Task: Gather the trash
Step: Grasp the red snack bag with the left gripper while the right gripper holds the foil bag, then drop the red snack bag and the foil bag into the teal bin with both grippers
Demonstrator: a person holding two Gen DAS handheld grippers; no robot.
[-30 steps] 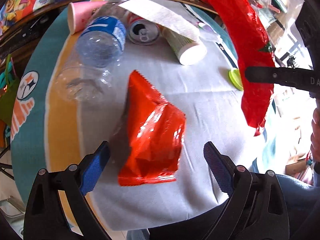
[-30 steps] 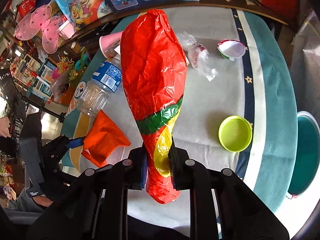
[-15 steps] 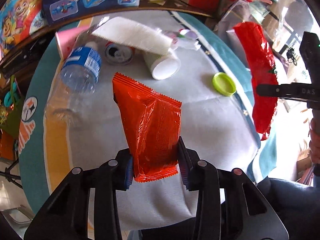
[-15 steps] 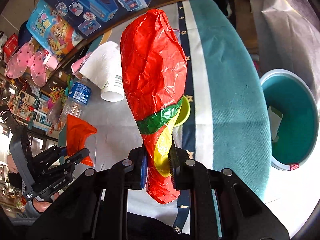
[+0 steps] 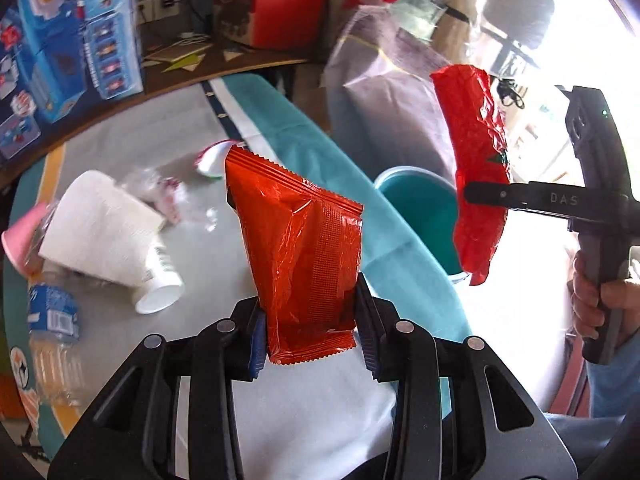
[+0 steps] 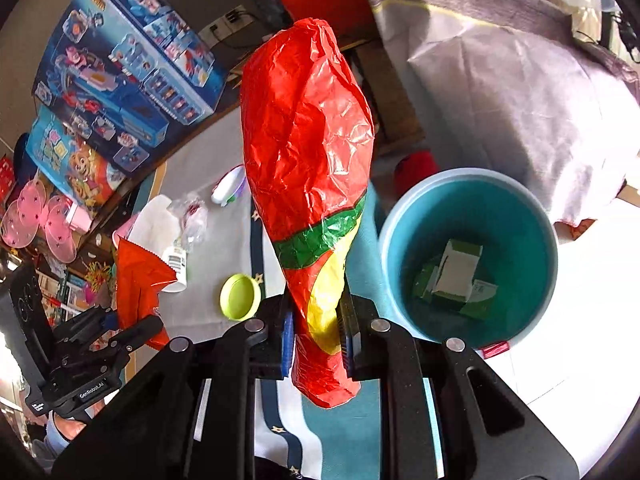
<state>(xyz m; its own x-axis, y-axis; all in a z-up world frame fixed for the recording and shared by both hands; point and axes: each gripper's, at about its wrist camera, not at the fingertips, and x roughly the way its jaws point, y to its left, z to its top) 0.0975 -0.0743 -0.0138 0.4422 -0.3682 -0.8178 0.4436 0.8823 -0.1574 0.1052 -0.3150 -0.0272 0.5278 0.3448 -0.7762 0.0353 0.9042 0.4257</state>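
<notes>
My left gripper (image 5: 310, 338) is shut on an orange snack packet (image 5: 300, 256) and holds it upright above the table. My right gripper (image 6: 314, 338) is shut on a crumpled red wrapper (image 6: 304, 152) with a green and yellow band; the wrapper also shows in the left wrist view (image 5: 476, 160), near the teal bin (image 5: 420, 208). In the right wrist view the teal bin (image 6: 500, 196) stands on the floor just right of the wrapper, with a green and white carton (image 6: 456, 276) inside. The left gripper and its packet (image 6: 140, 284) show at the left.
On the table lie a white paper cup (image 5: 116, 240), a plastic bottle (image 5: 52, 332), a pink cup (image 5: 18, 236), clear crumpled plastic (image 6: 192, 220), a green lid (image 6: 239, 297) and a small white lid (image 6: 228, 190). Toy boxes (image 6: 120, 80) stand behind. A grey covered seat (image 6: 500, 80) is beyond the bin.
My left gripper closed on the orange packet, lifted it and swung right. My right gripper carried the red wrapper right, off the table's edge to beside the bin.
</notes>
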